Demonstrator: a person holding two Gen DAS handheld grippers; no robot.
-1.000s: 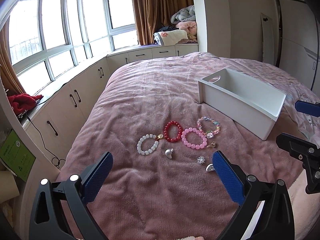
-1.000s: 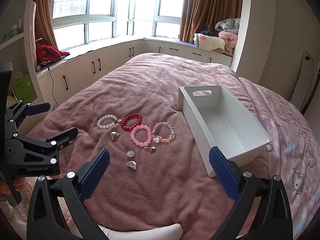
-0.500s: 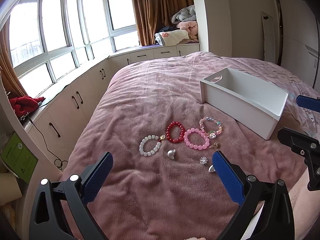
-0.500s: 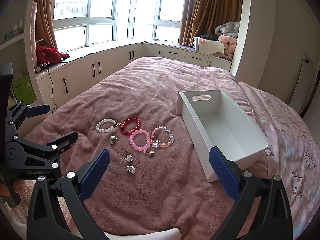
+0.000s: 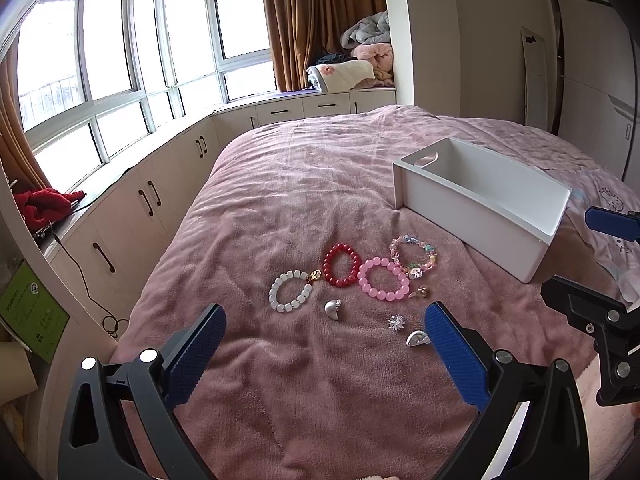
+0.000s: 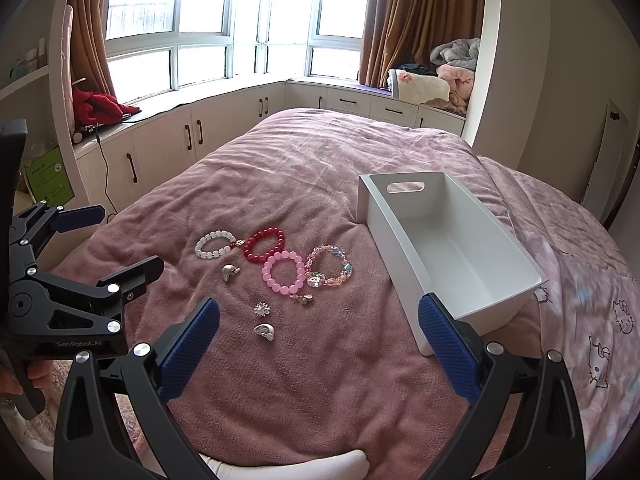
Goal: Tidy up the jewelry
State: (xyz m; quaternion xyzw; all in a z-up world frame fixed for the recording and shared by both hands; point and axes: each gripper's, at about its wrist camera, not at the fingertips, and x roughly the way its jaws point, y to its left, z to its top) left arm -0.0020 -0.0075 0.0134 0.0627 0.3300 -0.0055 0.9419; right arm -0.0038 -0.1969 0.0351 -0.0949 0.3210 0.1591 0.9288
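Four bead bracelets lie flat on the pink bed blanket [image 6: 320, 380], in a loose row. White bracelet [image 6: 216, 245], carrying a gold charm, sits leftmost; red bracelet [image 6: 265, 245] touches that charm. Pink bracelet [image 6: 283, 272] touches the red one and the multicolour bracelet [image 6: 329, 266]. Nearer the cameras, apart from each other: silver ring [image 6: 230, 273], small gold ring [image 6: 302, 299], sparkly stud [image 6: 262, 309], second silver ring [image 6: 264, 332]. White storage bin [image 6: 448, 256], open-topped with a handle cut-out, stands upright to the right, empty.
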